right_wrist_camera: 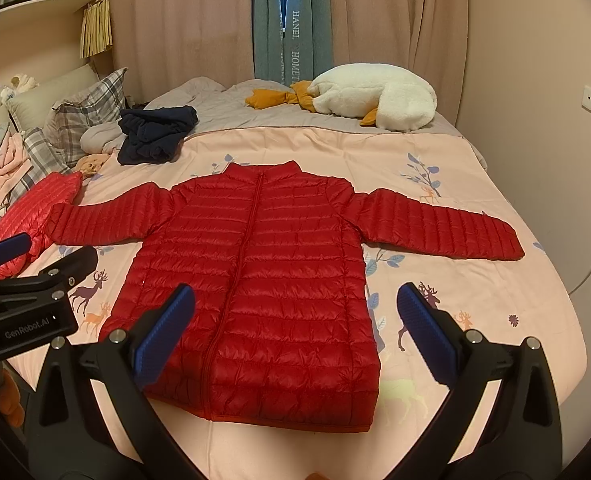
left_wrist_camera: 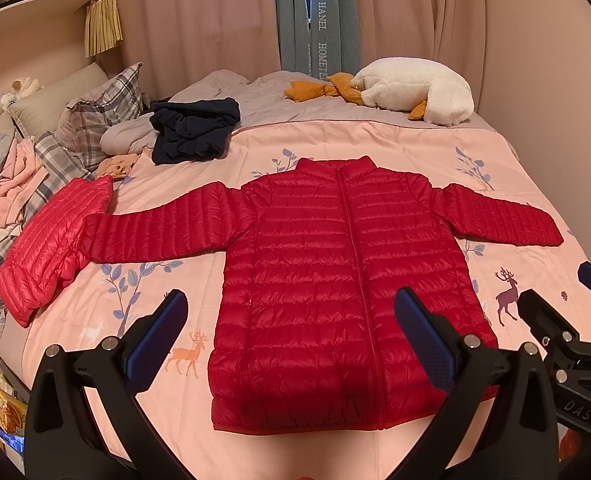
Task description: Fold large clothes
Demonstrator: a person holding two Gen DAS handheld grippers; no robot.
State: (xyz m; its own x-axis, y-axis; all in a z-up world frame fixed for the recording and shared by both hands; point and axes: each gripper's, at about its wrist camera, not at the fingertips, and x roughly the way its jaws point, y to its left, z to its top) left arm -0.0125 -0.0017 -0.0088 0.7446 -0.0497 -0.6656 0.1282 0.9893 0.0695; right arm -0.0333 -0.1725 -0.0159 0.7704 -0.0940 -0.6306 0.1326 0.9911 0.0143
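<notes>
Red quilted puffer jacket flat on pink deer-print bedsheet, sleeves out.
Your left gripper & right gripper: jaws spread, empty.

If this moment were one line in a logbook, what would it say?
stage: fold not begun | red jacket: flat, zipped, sleeves out | left gripper: open, empty | right gripper: open, empty

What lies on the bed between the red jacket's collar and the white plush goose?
Only bare bedding: pink printed sheet, then grey cover, between red jacket collar and white plush goose. Clearest in the right wrist view.
</notes>
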